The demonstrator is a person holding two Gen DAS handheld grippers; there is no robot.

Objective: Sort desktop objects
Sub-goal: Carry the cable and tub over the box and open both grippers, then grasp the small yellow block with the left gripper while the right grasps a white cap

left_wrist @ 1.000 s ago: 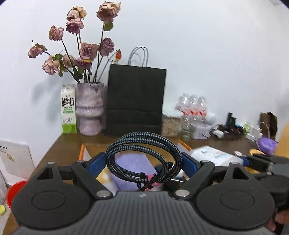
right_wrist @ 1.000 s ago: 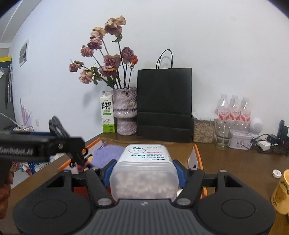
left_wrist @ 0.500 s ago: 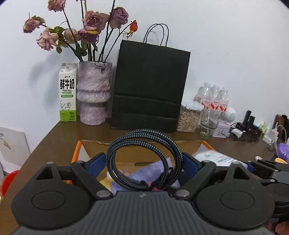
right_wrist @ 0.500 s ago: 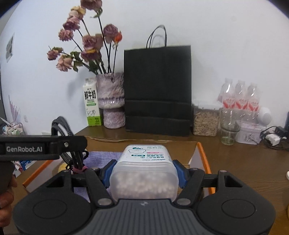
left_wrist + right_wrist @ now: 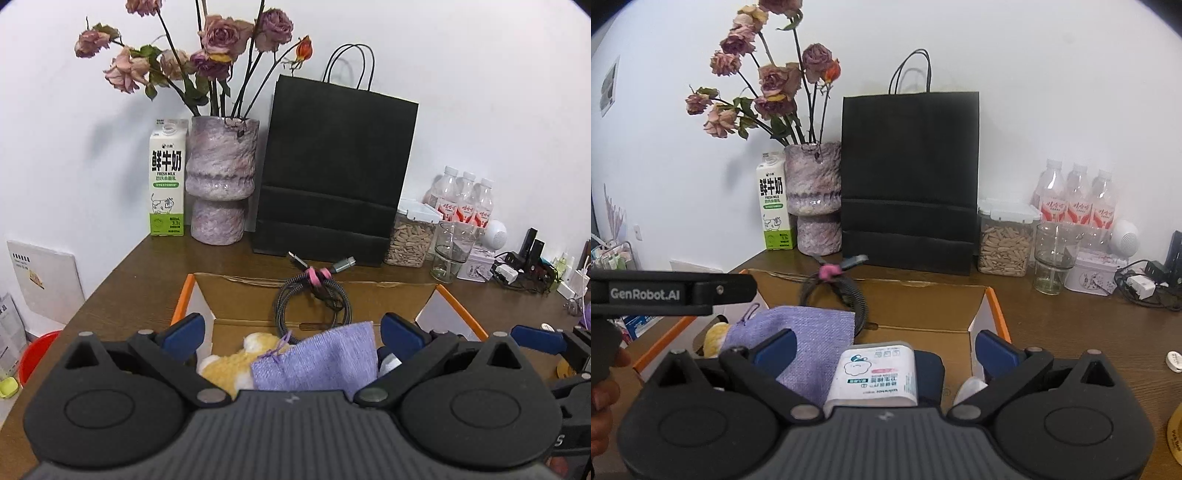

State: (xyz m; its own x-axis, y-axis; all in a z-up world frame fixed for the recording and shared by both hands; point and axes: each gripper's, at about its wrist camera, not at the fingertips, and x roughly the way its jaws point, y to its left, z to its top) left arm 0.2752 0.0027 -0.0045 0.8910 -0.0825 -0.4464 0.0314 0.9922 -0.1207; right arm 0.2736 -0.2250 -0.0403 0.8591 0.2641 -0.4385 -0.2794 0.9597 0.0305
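Cable coil [image 5: 313,300] & swab tub [image 5: 874,373] in box [image 5: 391,291]; tongs wide.

Home desk against a white wall. Far left: vase [image 5: 221,181] of dried roses [image 5: 218,35], milk carton [image 5: 167,182] beside it. Centre: black paper bag [image 5: 332,177]. Far right: seed jar [image 5: 410,240], bottled drinks [image 5: 465,201], tangled chargers [image 5: 517,267]. Near: open cardboard box [image 5: 391,295] of oddments.

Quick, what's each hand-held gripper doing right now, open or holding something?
Left hand-held gripper: open, empty; the coiled braided grey cable leans in the cardboard box.
Right hand-held gripper: jaws opening, pads clear of the white plastic tub between them.
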